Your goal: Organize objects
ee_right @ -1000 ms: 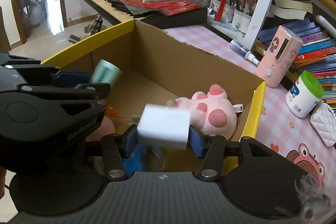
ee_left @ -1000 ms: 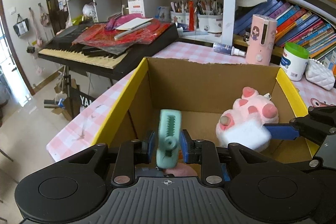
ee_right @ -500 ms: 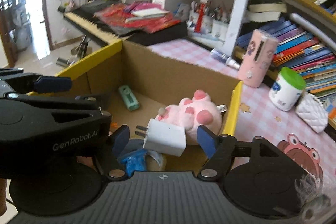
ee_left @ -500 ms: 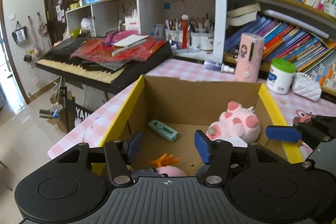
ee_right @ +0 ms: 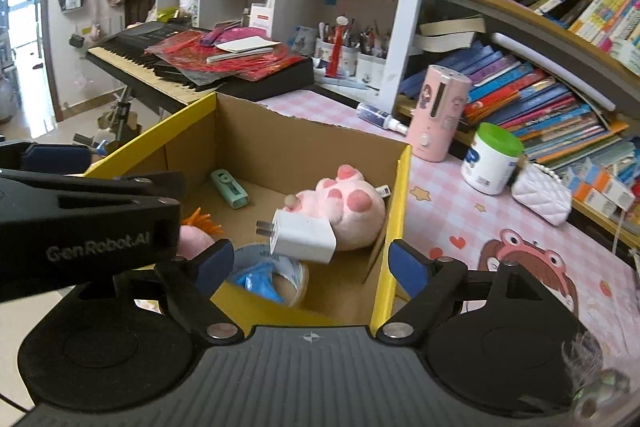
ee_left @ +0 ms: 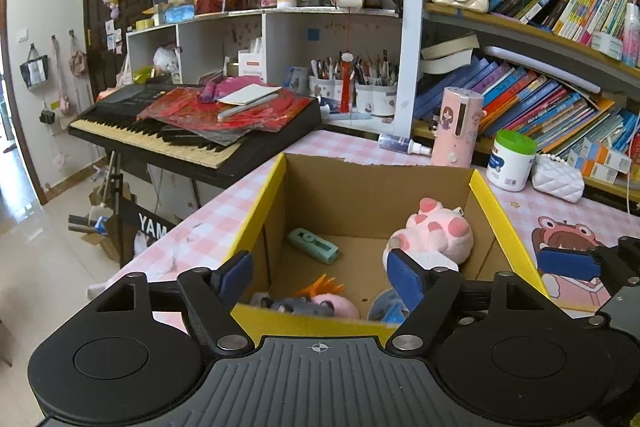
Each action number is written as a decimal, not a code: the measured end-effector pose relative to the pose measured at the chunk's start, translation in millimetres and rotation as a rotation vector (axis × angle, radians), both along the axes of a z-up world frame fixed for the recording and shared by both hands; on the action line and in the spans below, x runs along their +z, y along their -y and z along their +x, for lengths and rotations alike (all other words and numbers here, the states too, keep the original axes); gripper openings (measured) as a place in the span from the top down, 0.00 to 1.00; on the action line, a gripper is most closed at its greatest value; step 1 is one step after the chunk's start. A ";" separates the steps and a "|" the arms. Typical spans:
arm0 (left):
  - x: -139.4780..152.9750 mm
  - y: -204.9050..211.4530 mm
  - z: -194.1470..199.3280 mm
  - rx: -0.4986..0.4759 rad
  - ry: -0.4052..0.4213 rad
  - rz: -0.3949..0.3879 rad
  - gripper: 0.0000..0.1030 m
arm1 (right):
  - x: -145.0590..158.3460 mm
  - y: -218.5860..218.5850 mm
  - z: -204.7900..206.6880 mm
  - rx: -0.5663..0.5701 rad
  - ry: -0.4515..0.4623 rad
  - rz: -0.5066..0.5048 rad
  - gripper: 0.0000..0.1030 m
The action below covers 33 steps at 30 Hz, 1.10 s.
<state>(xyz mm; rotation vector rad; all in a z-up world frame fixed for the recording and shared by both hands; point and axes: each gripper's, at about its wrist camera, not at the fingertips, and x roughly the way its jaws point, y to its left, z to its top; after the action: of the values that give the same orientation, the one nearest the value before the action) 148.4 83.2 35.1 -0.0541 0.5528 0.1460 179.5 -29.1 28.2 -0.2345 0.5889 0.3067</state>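
From my left wrist camera, my left gripper (ee_left: 320, 277) has just been opening; its jaws stand wide with nothing between them, over the near rim of the yellow-edged cardboard box (ee_left: 264, 199). The mint-green plastic clip (ee_left: 314, 245) lies on the box floor, left of the pink plush toy (ee_left: 436, 233).

From my right wrist camera, my right gripper (ee_right: 306, 269) has likewise just been opening and grips nothing. The white plug charger (ee_right: 303, 236) rests inside the box, against the plush toy.
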 end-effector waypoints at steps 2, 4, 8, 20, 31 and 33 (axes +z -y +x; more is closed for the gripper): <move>-0.1 -2.8 -8.5 -0.003 0.004 -0.001 0.23 | 1.4 0.6 -9.3 -0.030 0.015 0.004 0.15; -0.5 -6.2 -17.4 -0.003 0.006 -0.003 0.21 | 0.8 0.1 -17.6 -0.051 0.010 0.001 0.14; -1.1 -13.5 -37.4 -0.001 0.009 -0.007 0.18 | -1.3 -1.9 -38.0 -0.105 0.009 -0.008 0.11; -11.6 -23.8 -86.2 0.007 -0.025 0.032 0.13 | -11.8 9.3 -83.1 -0.336 -0.035 -0.031 0.03; -15.8 -7.0 -113.1 -0.073 -0.040 0.109 0.07 | -14.9 12.8 -120.1 -0.398 -0.019 -0.047 0.00; -17.2 -4.9 -117.6 -0.078 -0.045 0.119 0.07 | -15.9 13.2 -126.1 -0.411 -0.017 -0.052 0.00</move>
<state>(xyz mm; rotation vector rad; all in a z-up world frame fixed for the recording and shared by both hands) 30.9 88.1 17.8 0.0866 0.5895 0.1036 53.4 -42.2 12.3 -0.1562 0.6469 -0.1039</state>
